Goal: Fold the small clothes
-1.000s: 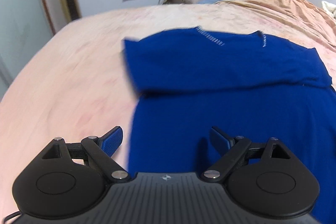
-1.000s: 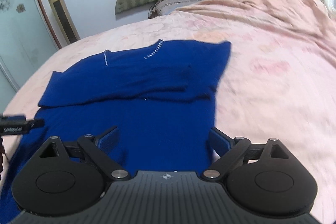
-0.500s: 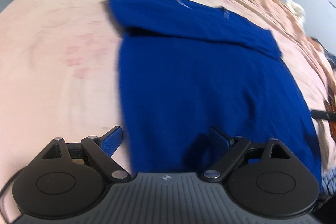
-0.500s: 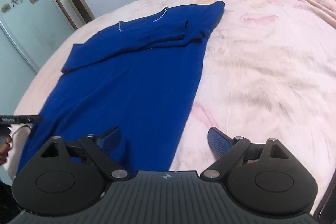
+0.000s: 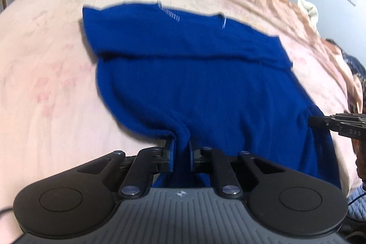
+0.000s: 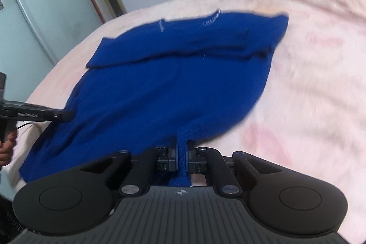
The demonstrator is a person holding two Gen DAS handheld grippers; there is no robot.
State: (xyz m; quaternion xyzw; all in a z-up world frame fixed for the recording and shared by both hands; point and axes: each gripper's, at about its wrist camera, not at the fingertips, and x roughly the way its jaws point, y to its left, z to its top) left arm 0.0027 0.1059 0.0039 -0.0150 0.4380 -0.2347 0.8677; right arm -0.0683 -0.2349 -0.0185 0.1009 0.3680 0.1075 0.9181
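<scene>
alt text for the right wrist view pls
The right gripper pinches the near edge of a blue shirt spread on a pink bedspread. The left gripper reaches the shirt's edge from the picture's left.

Each gripper is matt black plastic. The left gripper (image 5: pixel 181 153) has a ribbed grey deck bearing a small white emblem, two round side housings with raised discs, and linkage arms pinned by silver screws. The right gripper (image 6: pixel 182 156) matches it, with blue pads (image 6: pixel 175 156) and faint white lettering along its side.
</scene>
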